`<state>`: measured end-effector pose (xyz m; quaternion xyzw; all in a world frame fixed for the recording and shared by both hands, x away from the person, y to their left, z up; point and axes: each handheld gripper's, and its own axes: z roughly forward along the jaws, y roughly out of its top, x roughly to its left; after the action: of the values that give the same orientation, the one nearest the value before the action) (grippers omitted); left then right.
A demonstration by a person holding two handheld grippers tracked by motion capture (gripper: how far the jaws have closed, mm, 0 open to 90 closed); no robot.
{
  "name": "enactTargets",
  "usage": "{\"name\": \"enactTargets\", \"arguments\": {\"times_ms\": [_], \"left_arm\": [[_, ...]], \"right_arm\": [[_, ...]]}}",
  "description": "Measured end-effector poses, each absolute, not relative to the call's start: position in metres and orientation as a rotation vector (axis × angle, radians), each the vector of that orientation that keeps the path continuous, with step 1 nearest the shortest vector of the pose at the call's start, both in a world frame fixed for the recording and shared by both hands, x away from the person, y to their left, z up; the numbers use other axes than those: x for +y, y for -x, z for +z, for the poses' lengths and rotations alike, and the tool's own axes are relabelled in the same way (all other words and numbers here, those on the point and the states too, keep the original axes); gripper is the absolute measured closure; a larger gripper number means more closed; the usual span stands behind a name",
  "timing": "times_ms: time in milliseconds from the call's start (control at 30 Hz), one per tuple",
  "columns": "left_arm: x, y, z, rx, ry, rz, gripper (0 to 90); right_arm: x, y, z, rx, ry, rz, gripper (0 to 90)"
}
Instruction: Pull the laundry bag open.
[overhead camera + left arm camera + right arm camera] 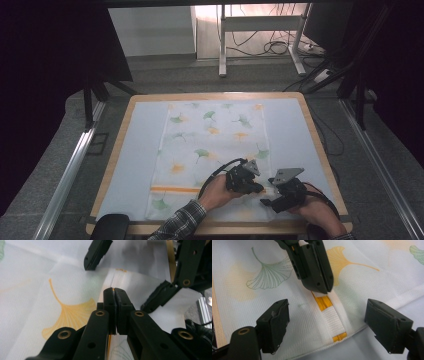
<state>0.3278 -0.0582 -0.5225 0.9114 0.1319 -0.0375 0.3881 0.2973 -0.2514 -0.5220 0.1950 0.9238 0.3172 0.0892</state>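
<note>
I judge the thin white ginkgo-print cloth light and limp: left gripper fingers pinch its orange-striped hem near the bench's near edge, right gripper fingers gape.

**Both grippers at the cloth's near edge**

A white cloth printed with green and orange leaves lies flat on the table. The left gripper and right gripper rest on its near right corner, just beside each other.

text: none legible | labels: none | numbers: none | signs: none
</note>
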Motion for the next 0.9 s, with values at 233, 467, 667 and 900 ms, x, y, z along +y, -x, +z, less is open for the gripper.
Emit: {"name": "enactTargets", "arguments": {"times_ms": [233,467,667,900], "left_arm": [[-0.071,-0.326,-0.524,0.287,-2.383,-0.057,83.1],[-0.069,-0.326,-0.524,0.313,-2.350,-0.093,89.0],[-0.064,-0.328,-0.522,0.308,-2.360,-0.095,90.0],[-0.053,-0.332,-0.524,0.356,-2.292,-0.161,90.0]], "right_arm": [[-0.251,-0.298,-0.522,2.751,-0.578,0.938,19.5],[-0.244,-0.297,-0.520,2.773,-0.563,0.939,23.7],[-0.244,-0.297,-0.521,2.776,-0.564,0.945,24.6],[-0.244,-0.298,-0.520,2.774,-0.585,0.924,27.8]]}}
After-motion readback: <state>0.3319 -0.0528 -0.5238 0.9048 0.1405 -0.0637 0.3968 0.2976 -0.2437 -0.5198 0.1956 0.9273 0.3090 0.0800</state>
